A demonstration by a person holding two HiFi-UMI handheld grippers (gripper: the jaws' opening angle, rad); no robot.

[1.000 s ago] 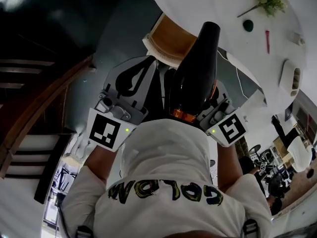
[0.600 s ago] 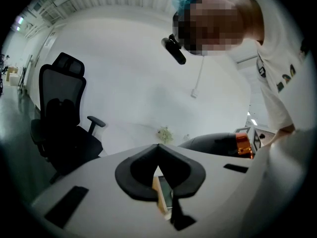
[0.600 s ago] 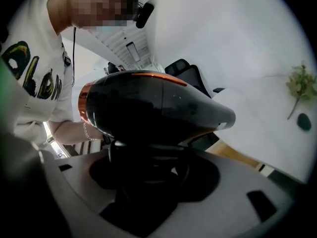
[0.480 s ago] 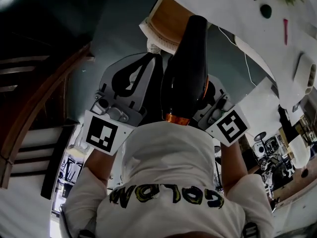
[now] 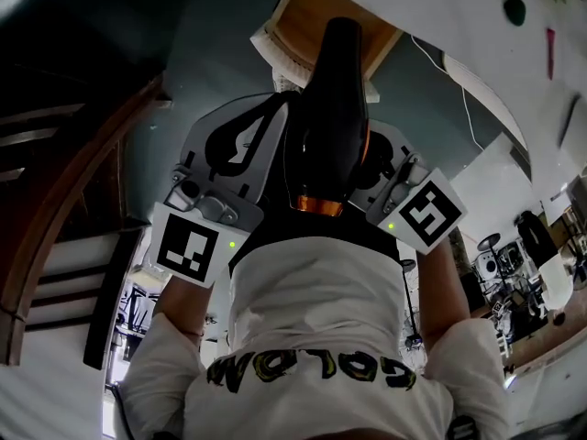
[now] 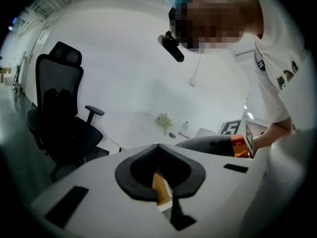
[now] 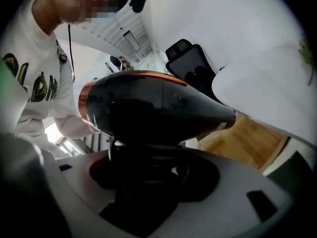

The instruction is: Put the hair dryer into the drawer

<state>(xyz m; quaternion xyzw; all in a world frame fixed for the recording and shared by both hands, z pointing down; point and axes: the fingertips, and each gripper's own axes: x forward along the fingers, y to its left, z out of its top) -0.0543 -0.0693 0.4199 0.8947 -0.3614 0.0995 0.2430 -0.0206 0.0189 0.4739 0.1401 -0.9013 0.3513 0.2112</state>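
A black hair dryer (image 5: 330,108) with an orange ring at its back end stands in my right gripper (image 5: 369,154), which is shut on its handle. Its nozzle points over the open drawer (image 5: 312,16), whose wooden inside shows at the top of the head view. In the right gripper view the hair dryer (image 7: 148,108) lies across the jaws, with the drawer's wood (image 7: 247,138) beyond the nozzle. My left gripper (image 5: 266,122) is beside the dryer on the left, shut and holding nothing. In the left gripper view the hair dryer (image 6: 213,145) is at right.
The drawer hangs under a white round table (image 5: 440,7) with small items and a plant (image 6: 163,120) on it. A cable (image 5: 468,108) trails down at its right. A black office chair (image 6: 59,118) stands beyond. Dark wooden steps (image 5: 73,200) lie at left.
Both grippers have sunk together with the hair dryer. The dryer's nozzle has come from over the table edge to over the open drawer.
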